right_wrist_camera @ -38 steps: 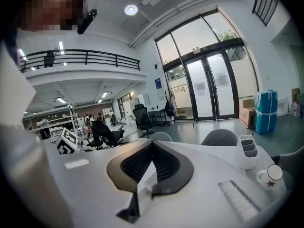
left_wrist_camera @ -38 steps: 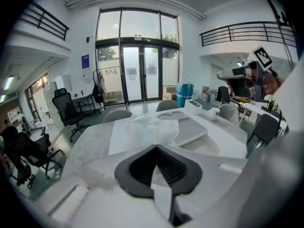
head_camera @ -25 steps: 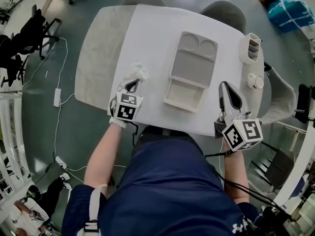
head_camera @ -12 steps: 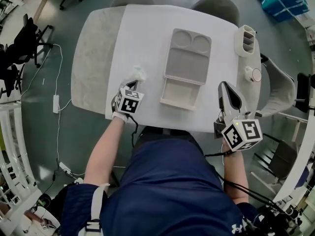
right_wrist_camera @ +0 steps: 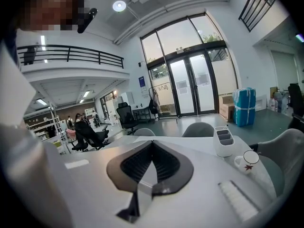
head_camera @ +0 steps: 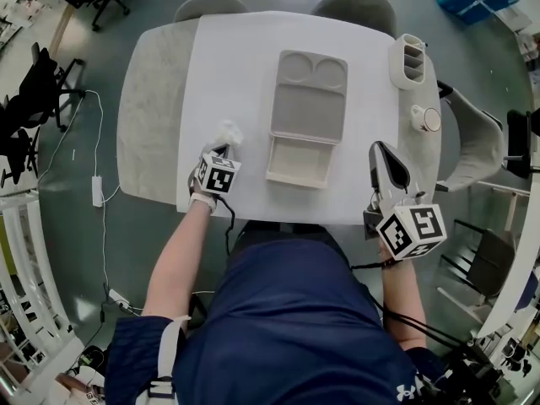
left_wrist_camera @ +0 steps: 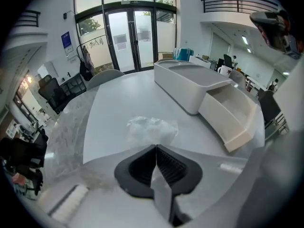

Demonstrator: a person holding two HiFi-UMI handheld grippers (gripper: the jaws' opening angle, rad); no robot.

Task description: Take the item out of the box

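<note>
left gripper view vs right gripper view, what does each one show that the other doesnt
Left gripper view only: a crumpled clear plastic bag just past its shut jaws, and the grey box with its drawer pulled open. Right gripper view only: a desk organizer, a mug and a blue wrapped stack on the floor. Both: own jaws together, the white table and the glass doors.

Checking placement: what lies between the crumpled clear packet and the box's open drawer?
Nothing: bare white tabletop separates the packet from the drawer, clearest in the left gripper view.
</note>
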